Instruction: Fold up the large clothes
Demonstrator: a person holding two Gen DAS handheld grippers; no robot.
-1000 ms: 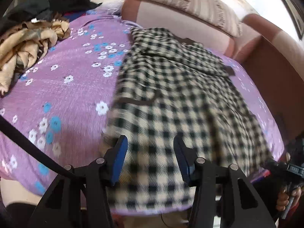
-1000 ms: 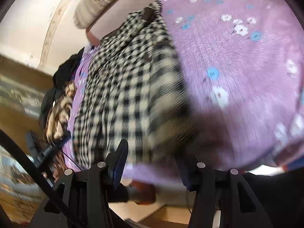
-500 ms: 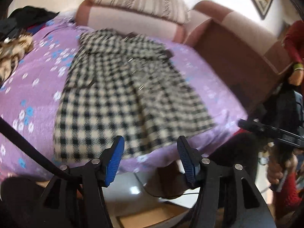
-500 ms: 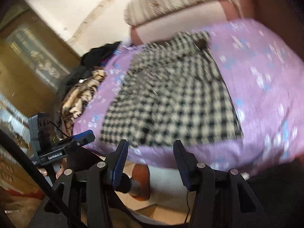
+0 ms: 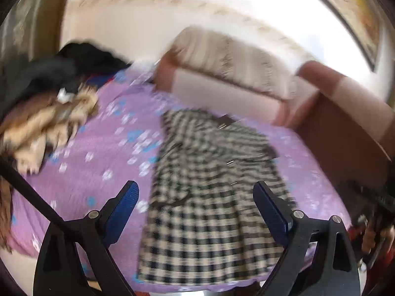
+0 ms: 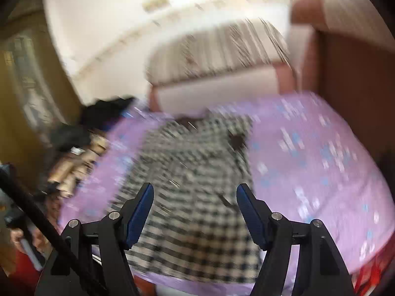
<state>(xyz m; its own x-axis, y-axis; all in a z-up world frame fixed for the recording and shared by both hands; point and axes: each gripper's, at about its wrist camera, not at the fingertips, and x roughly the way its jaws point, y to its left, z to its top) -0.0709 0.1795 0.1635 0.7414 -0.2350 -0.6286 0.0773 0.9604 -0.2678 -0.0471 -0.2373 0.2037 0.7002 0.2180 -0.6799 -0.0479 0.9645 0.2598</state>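
Observation:
A black-and-cream checked garment (image 5: 209,197) (image 6: 192,197) lies flat along a purple flowered bedsheet (image 5: 98,162) (image 6: 308,172), its dark collar at the far end. My left gripper (image 5: 196,192) hangs above the garment's near hem, its jaws opening wide, nothing between the blue pads. My right gripper (image 6: 195,192) also hovers over the near part of the garment, jaws opening, nothing held. Both views are blurred by motion.
A pile of tan and black clothes (image 5: 47,113) (image 6: 74,153) sits at the left of the bed. A striped cushion (image 5: 234,61) (image 6: 217,49) lies on the pink and brown headboard (image 5: 345,123). A hand with the other gripper shows at the picture's edge (image 6: 22,236).
Both grippers have risen away from the garment and their jaws have spread much wider. The garment stays flat on the bed. Both views now take in the wall and headboard.

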